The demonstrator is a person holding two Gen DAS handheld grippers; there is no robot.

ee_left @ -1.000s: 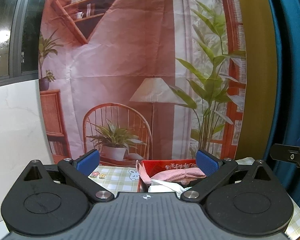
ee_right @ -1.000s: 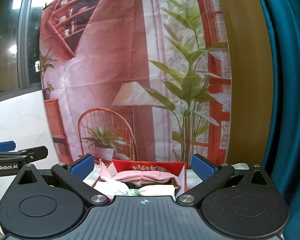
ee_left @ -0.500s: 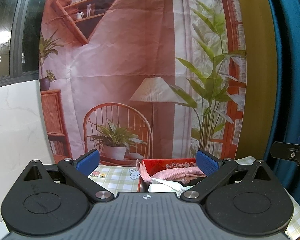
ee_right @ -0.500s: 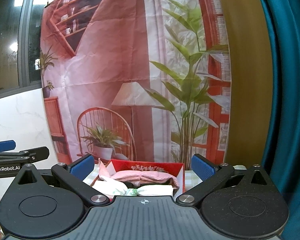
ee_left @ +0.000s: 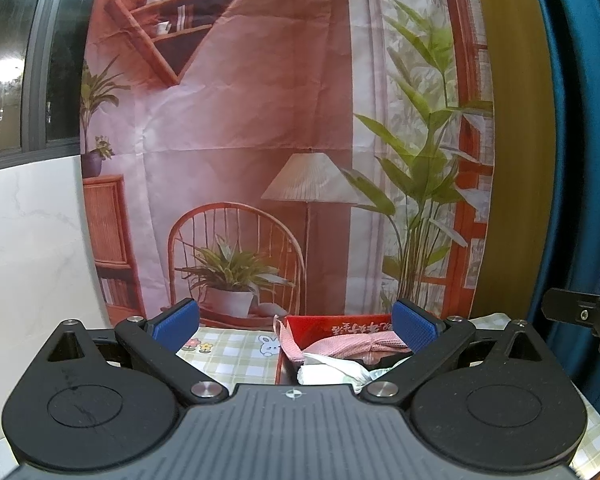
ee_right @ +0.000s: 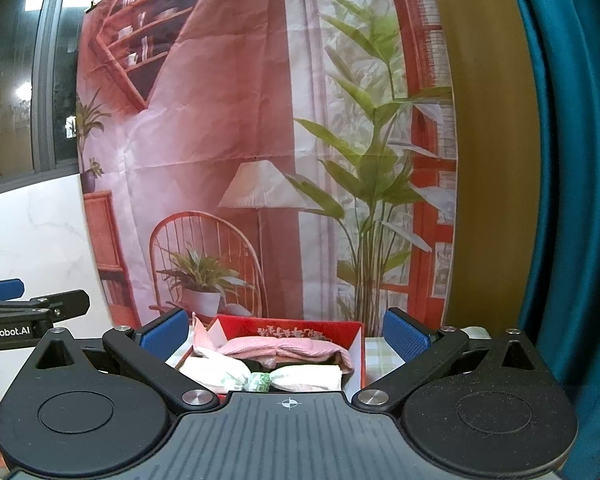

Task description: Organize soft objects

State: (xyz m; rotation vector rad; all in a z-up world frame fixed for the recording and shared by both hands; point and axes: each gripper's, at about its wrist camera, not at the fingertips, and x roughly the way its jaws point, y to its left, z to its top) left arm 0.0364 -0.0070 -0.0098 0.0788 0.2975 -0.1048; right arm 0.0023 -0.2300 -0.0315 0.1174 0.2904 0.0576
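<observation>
Left wrist view first: far left is a marble wall panel (ee_left: 28,240), then a checked tablecloth (ee_left: 236,354) with a little rabbit print, and right of that the red box (ee_left: 340,326) sitting on it. Inside the box a pink cloth (ee_left: 360,350) lies across the back and a white cloth (ee_left: 332,366) is bundled nearer the camera. The left gripper (ee_left: 296,322) hangs above and short of the box, its blue pads spread wide, nothing between them, touching nothing.

Over to the right wrist view, and the box (ee_right: 292,326) sits dead centre between the fingers of the right gripper (ee_right: 286,332). Pink cloth (ee_right: 284,350) at the back, one end draped over the box's left rim; white cloth (ee_right: 288,376) in front, cinched in the middle by a green band (ee_right: 260,381). This gripper is also fully splayed, empty, in contact with nothing. At the far left edge the other gripper pokes into frame.

Everything soft in view looks already boxed, so my read is that this is near the finish, or a pause before tidying. To do it well: come down slowly, pinch only the trailing pink end, tuck it inside the rim, and avoid nudging the light box sideways.
</observation>
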